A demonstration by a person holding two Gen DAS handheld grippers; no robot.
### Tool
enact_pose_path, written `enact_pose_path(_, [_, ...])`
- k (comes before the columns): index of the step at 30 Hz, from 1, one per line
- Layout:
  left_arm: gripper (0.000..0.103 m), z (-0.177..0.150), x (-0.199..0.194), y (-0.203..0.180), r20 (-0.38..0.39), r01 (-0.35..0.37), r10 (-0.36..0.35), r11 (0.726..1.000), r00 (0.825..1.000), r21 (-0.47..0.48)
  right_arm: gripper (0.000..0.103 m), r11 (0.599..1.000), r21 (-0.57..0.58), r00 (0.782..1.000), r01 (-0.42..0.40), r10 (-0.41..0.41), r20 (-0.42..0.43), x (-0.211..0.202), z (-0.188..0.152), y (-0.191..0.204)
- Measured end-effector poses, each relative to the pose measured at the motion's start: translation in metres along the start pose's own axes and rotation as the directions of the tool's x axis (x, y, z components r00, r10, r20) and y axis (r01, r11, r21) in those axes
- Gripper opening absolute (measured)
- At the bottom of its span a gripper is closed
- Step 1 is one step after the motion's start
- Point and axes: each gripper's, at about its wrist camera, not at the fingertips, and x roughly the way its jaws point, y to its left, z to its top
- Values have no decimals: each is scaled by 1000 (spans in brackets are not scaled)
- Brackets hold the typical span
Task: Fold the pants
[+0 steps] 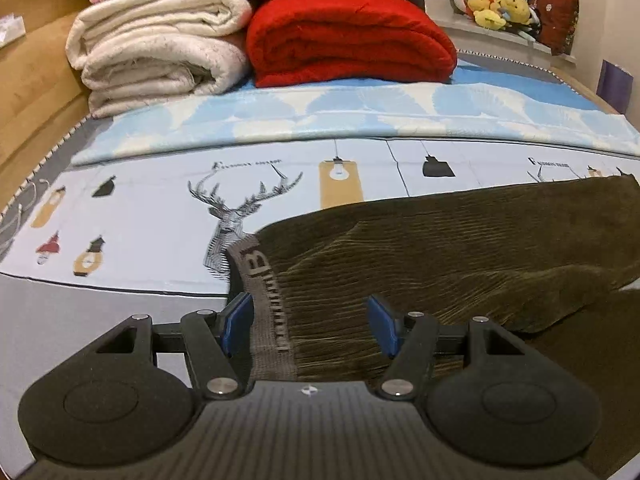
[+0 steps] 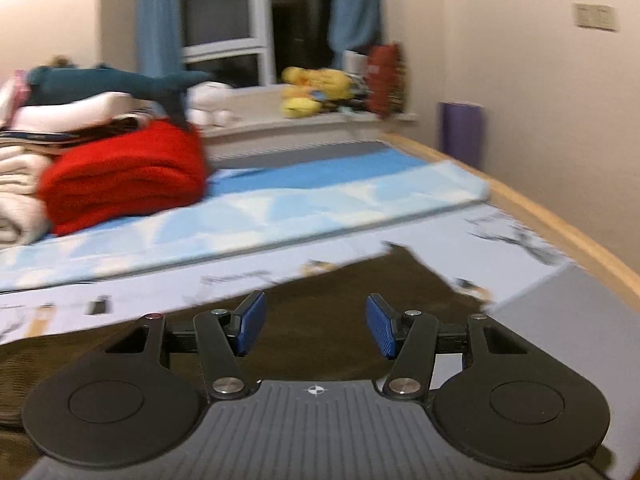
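Dark olive corduroy pants (image 1: 460,248) lie flat on the bed, with a grey lettered waistband (image 1: 264,300) at their left end. My left gripper (image 1: 310,320) is open, its blue pads on either side of the waistband, low over it. In the right wrist view the pants (image 2: 340,300) stretch under my right gripper (image 2: 316,326), which is open and empty above the leg end; the hem corner (image 2: 404,256) lies just ahead. That view is blurred.
A red folded blanket (image 1: 348,40) and cream folded quilts (image 1: 160,48) are stacked at the bed's far end. A light blue mat (image 1: 360,116) lies across the bed. A wooden bed frame (image 2: 560,224) runs along the right. Plush toys (image 2: 312,92) sit on the windowsill.
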Motion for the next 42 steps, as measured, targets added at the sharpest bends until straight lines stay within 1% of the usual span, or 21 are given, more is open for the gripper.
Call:
enact_pose_path(5, [69,12,21,-5,-94,1,-9,997,996,-83,57,992,-99,995,-84,88,36,8,10,54])
enact_pose_path(6, [63,15,24,-5,-91,-5,-4,996,996,-91,57,989,-115,994,-89,95,46,8,12,63])
enact_pose_path(8, [38,20,28,-4,-77,-21,12,993,997,-113,57,984,-147,992,-99,109,63,9,14,78])
enact_pose_path(9, [19,22,31,-1,-77,-24,13,991,997,-133,57,982,-159,991,-101,113,68,12,15,84])
enact_pose_path(10, [4,24,35,1,-80,-22,10,988,997,-156,56,981,-167,991,-99,112,73,14,16,88])
enact_pose_path(11, [0,27,40,4,-82,-21,6,983,997,-181,56,981,-169,990,-98,113,81,14,17,92])
enact_pose_path(15, [0,45,64,1,-65,-18,7,985,998,-172,55,981,-117,984,-154,163,74,20,29,96])
enact_pose_path(17, [0,54,81,-2,-50,0,-9,984,999,-177,45,982,-105,983,-160,168,75,20,31,98])
enact_pose_path(18, [3,57,88,-4,-39,11,-18,983,999,-185,42,981,-109,983,-159,168,78,21,31,100])
enact_pose_path(20, [18,62,105,-6,-19,28,-33,979,999,-201,37,982,-116,983,-149,160,89,21,31,102])
enact_pose_path(22, [65,70,118,-10,-21,19,-23,983,999,-181,36,983,-132,984,-127,141,105,22,31,103])
enact_pose_path(23, [72,73,123,-14,-7,5,-6,988,1000,-153,36,984,-145,986,-102,119,120,23,29,103])
enact_pose_path(24, [77,78,128,-17,21,-7,9,993,1000,-116,36,985,-158,987,-72,93,132,23,28,104])
enact_pose_path(26, [78,83,141,-20,34,-17,19,997,999,-71,36,984,-175,987,-42,67,143,26,26,100])
enact_pose_path(30, [86,88,174,-18,-8,30,-30,997,1000,-77,38,985,-168,992,-40,60,115,34,26,91])
enact_pose_path(34, [86,85,204,-26,-48,39,-40,999,998,-12,54,982,-187,995,-37,52,80,39,23,87])
enact_pose_path(38, [85,83,227,-30,-98,66,-66,998,993,-2,56,978,-200,997,-56,66,42,44,19,88])
enact_pose_path(39, [77,81,230,-32,-121,75,-73,997,990,5,56,978,-202,997,-56,64,32,45,18,89])
enact_pose_path(40, [65,79,232,-34,-137,86,-83,996,987,14,56,979,-198,998,-57,63,23,46,17,88])
enact_pose_path(41, [56,78,231,-36,-132,103,-99,994,986,23,56,980,-192,998,-58,63,17,47,17,87])
enact_pose_path(42, [28,79,228,-39,-129,134,-128,990,983,38,56,980,-189,998,-59,62,13,48,17,86])
